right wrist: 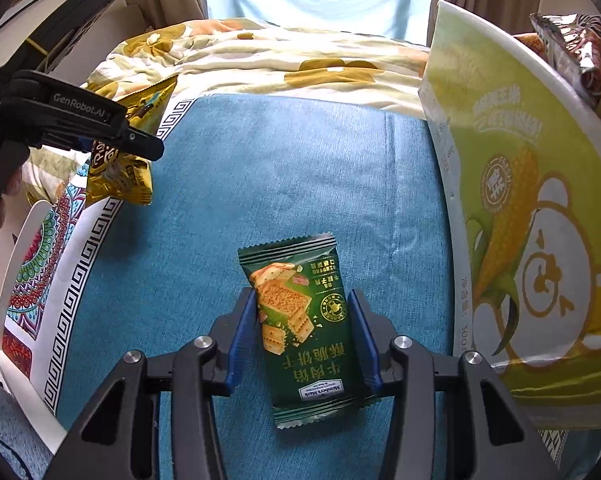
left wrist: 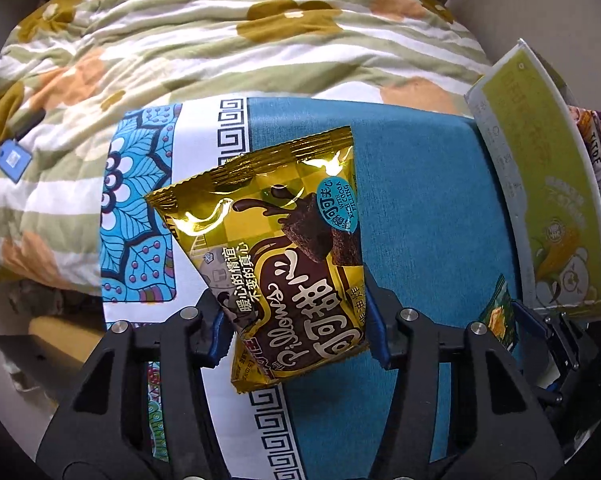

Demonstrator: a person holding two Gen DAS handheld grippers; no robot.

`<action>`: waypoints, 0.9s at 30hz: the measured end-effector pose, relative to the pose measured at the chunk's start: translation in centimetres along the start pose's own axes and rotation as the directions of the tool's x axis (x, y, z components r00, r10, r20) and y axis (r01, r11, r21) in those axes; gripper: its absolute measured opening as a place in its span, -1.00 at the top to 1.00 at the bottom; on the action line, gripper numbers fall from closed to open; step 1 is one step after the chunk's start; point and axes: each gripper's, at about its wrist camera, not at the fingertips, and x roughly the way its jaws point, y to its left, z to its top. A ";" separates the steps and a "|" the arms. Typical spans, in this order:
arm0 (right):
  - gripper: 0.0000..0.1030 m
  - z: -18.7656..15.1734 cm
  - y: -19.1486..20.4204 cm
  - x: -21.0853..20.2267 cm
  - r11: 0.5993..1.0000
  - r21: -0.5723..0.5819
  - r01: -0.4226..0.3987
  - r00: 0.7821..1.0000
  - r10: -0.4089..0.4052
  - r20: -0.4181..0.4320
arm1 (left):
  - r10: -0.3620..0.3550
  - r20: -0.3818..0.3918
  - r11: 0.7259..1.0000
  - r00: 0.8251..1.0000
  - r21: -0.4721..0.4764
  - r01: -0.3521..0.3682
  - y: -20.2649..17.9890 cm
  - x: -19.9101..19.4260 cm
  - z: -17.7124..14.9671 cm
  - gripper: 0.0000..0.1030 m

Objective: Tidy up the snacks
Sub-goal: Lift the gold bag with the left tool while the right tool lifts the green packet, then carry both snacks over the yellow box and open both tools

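My left gripper (left wrist: 296, 316) is shut on a gold cocoa-snack bag (left wrist: 276, 248) and holds it above the blue cloth (left wrist: 420, 208). In the right wrist view the left gripper (right wrist: 140, 148) shows at the left with the gold bag (right wrist: 120, 172) hanging from it. My right gripper (right wrist: 302, 332) has its blue pads on both sides of a dark green cracker packet (right wrist: 304, 332) and is shut on it, low over the blue cloth (right wrist: 280, 168). The green packet's edge (left wrist: 500, 312) shows at the right of the left wrist view.
A green-and-white corn-print box (right wrist: 520, 200) stands at the right, with several snack packets (right wrist: 580, 48) inside; it also shows in the left wrist view (left wrist: 548, 184). A floral quilt (left wrist: 180, 40) lies behind the cloth. The cloth has a patterned white border (right wrist: 72, 256) at the left.
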 end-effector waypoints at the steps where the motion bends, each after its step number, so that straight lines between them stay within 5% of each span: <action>1: 0.17 0.1 0.0 -0.6 1.000 0.007 0.002 1.000 -0.002 0.011 | -0.003 0.019 1.000 1.000 0.012 0.003 -0.3 -1.0 0.0 0.03; 14: 0.18 2.1 -0.6 -15.1 0.988 0.155 0.022 0.973 -0.056 0.223 | -0.127 0.221 0.986 0.967 0.138 0.098 -7.2 -13.2 0.5 0.03; 21: 0.18 2.2 -7.1 -21.4 0.964 0.264 0.028 0.948 -0.110 0.300 | -0.181 0.298 0.977 0.937 0.165 0.136 -16.4 -16.6 -0.4 0.03; 27: 0.18 1.4 -15.1 -23.8 0.959 0.281 0.033 0.947 -0.120 0.297 | -0.210 0.298 0.972 0.931 0.169 0.165 -26.2 -15.2 -0.7 0.03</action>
